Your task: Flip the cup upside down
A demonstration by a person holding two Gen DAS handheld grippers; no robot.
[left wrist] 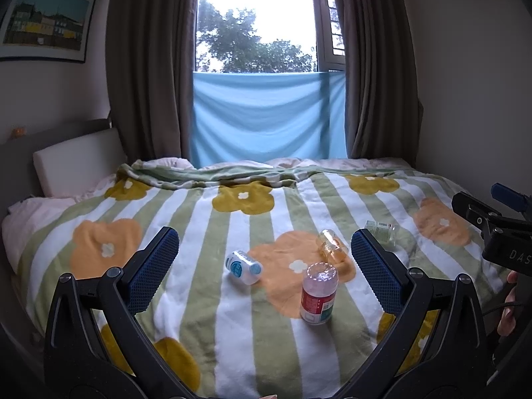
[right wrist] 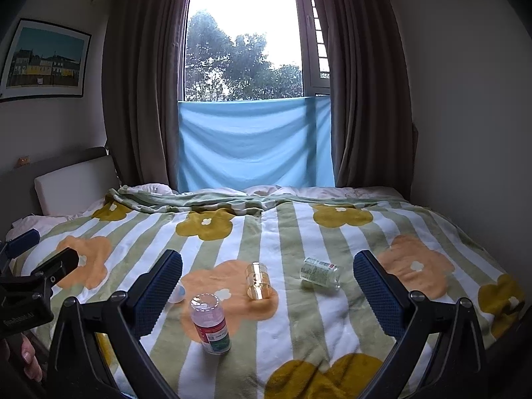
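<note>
A red-labelled clear cup (left wrist: 318, 294) stands upside down on the flowered blanket, near my left gripper (left wrist: 265, 262); it also shows in the right wrist view (right wrist: 210, 323). A small amber glass (left wrist: 332, 245) (right wrist: 257, 281) stands behind it. A blue-and-white cup (left wrist: 243, 266) lies on its side to the left; only its edge (right wrist: 177, 293) shows behind a finger in the right wrist view. A green-labelled clear cup (left wrist: 382, 230) (right wrist: 320, 272) lies on its side to the right. My right gripper (right wrist: 267, 287) hangs above the bed. Both grippers are open and empty.
The striped flowered blanket (left wrist: 206, 219) covers the bed. A white headboard cushion (left wrist: 78, 163) is at the left. Brown curtains (left wrist: 149, 66) and a blue cloth (left wrist: 266, 116) hang at the window behind. The right gripper's body (left wrist: 498, 232) shows at the right edge of the left wrist view.
</note>
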